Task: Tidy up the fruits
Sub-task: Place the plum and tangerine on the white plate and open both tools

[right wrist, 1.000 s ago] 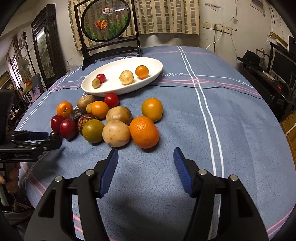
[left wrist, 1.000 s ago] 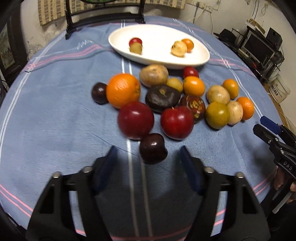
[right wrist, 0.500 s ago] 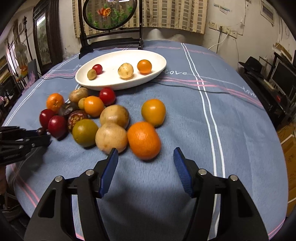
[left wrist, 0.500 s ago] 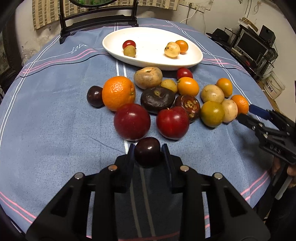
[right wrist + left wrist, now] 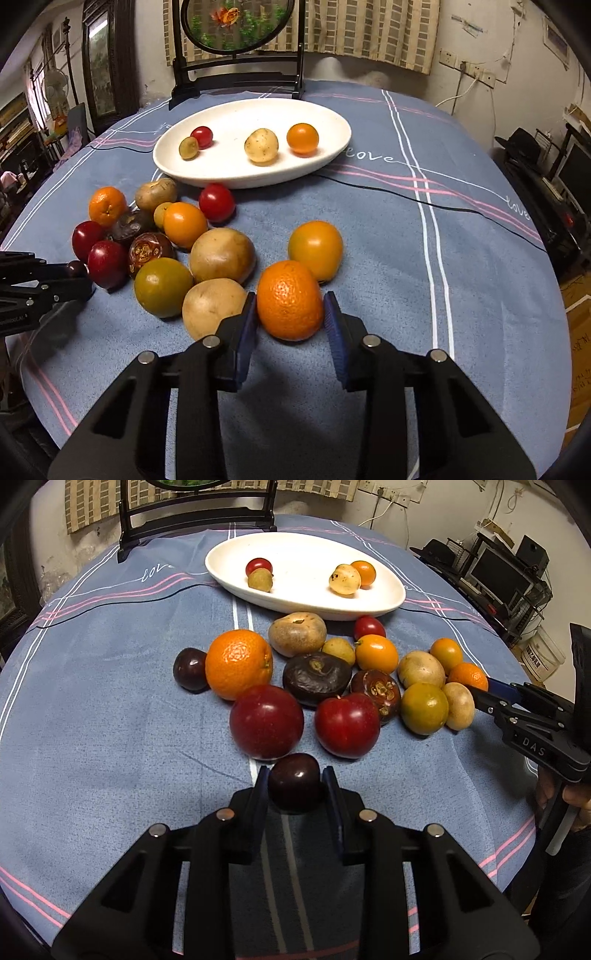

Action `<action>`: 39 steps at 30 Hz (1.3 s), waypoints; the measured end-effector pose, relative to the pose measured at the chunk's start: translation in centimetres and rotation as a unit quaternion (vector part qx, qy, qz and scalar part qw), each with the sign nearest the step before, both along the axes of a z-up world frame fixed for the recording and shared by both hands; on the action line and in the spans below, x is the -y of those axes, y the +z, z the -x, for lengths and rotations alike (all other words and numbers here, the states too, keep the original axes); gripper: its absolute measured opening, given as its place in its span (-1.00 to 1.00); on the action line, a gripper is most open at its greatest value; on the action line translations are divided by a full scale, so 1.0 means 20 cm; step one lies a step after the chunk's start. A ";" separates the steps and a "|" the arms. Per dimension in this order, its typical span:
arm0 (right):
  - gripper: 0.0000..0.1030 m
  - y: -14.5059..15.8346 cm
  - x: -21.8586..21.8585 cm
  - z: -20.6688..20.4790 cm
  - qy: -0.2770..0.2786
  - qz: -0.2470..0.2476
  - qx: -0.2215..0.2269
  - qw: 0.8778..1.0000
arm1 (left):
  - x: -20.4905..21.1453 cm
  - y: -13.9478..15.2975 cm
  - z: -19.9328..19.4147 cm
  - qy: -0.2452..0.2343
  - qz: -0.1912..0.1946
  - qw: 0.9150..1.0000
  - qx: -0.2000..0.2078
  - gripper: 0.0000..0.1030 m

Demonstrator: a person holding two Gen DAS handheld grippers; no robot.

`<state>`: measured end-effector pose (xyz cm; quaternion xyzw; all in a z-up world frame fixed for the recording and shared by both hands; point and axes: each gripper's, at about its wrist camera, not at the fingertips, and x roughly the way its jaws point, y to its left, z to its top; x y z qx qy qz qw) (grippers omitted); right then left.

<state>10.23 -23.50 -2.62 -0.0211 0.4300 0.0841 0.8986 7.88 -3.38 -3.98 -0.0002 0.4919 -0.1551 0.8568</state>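
The left gripper (image 5: 295, 786) is squeezing a small dark plum (image 5: 294, 783), with its two pads pressing on both sides of it. The right gripper (image 5: 290, 314) is squeezing a bumpy orange tangerine (image 5: 289, 300) the same way. Both fruits are sitting on the blue tablecloth (image 5: 388, 258) at the near edge of the pile, not lifted yet.

I think the step now is carrying each fruit to the white oval dish (image 5: 332, 147) at the far side. To do it well, each hand should be going straight up first, so its fruit is not bumping the ones next to it. The squeeze should be staying gentle, because a plum is soft and round and could be slipping out. Then each fruit should be going down low into the dish, not dropping.

Things are crowding the way. A big red plum (image 5: 266, 720) is sitting just behind the dark plum, almost touching it. A pale brown fruit (image 5: 213, 307) is leaning right beside the right gripper's left pad, and a smooth orange fruit (image 5: 316, 249) is sitting just behind the tangerine. These could be rolling if nudged.

The dish is already holding four small fruits, so the new ones should be going in the bare parts. A black wooden stand (image 5: 236, 79) is standing behind the dish.
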 end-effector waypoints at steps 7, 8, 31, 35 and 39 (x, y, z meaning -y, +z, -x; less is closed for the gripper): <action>-0.30 0.09 0.08 0.11 -0.022 -0.028 0.024 0.999 | -0.02 0.09 0.03 -0.006 0.000 1.000 0.020 -0.45; -0.30 0.12 0.09 0.12 -0.022 -0.031 0.031 0.999 | -0.03 0.11 0.03 -0.007 0.001 1.000 0.023 -0.45; -0.30 0.23 -0.19 -0.52 0.030 -0.033 0.030 0.999 | 0.22 0.22 -0.73 -0.018 -0.035 0.998 0.041 -0.43; -0.30 0.16 -0.17 -0.60 0.018 -0.027 0.009 0.999 | 0.25 0.18 -0.81 -0.014 -0.038 0.999 0.034 -0.43; -0.30 0.12 -0.17 -0.63 0.016 -0.028 0.000 0.999 | 0.27 0.15 -0.85 -0.012 -0.043 0.999 0.026 -0.43</action>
